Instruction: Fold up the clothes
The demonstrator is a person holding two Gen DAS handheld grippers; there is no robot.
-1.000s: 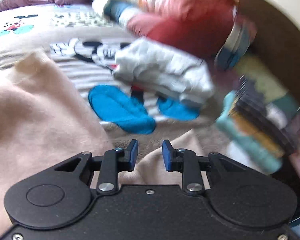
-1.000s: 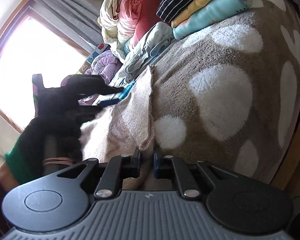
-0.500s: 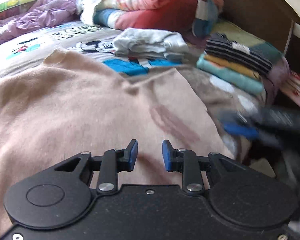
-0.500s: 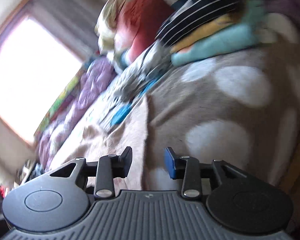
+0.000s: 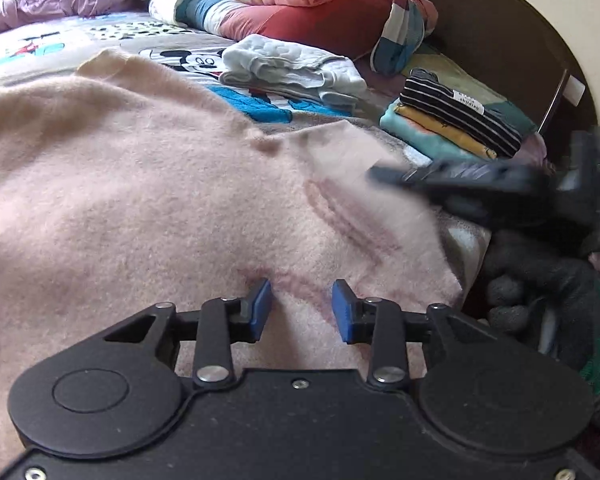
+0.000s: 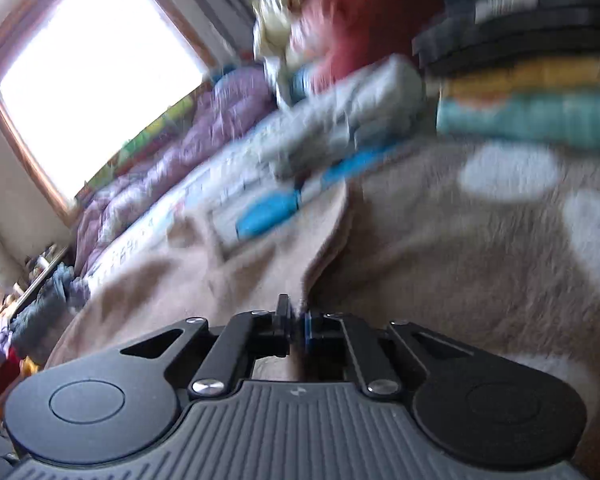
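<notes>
— Where was the pink sweater (image 5: pixel 148 184) found?

— It was spread flat on the bed (image 5: pixel 52 46), over the cartoon-print sheet, directly in front of the left hand-held gripper (image 5: pixel 302 306).

— How were the jaws of that gripper seen?

— They were held apart and had just been opening; the sweater lay below them, but no cloth was pinched between the blue pads (image 5: pixel 260 304).

— And the right hand-held gripper (image 6: pixel 296 330)?

— Its jaws had just been closing and were brought together on the sweater's edge (image 6: pixel 320 264), it seemed, though this view was much blurred.

— What else was noted?

— A folded stack (image 5: pixel 452 124), striped on top, was seen near the headboard, and a grey folded garment (image 5: pixel 292 68) beside it.
</notes>
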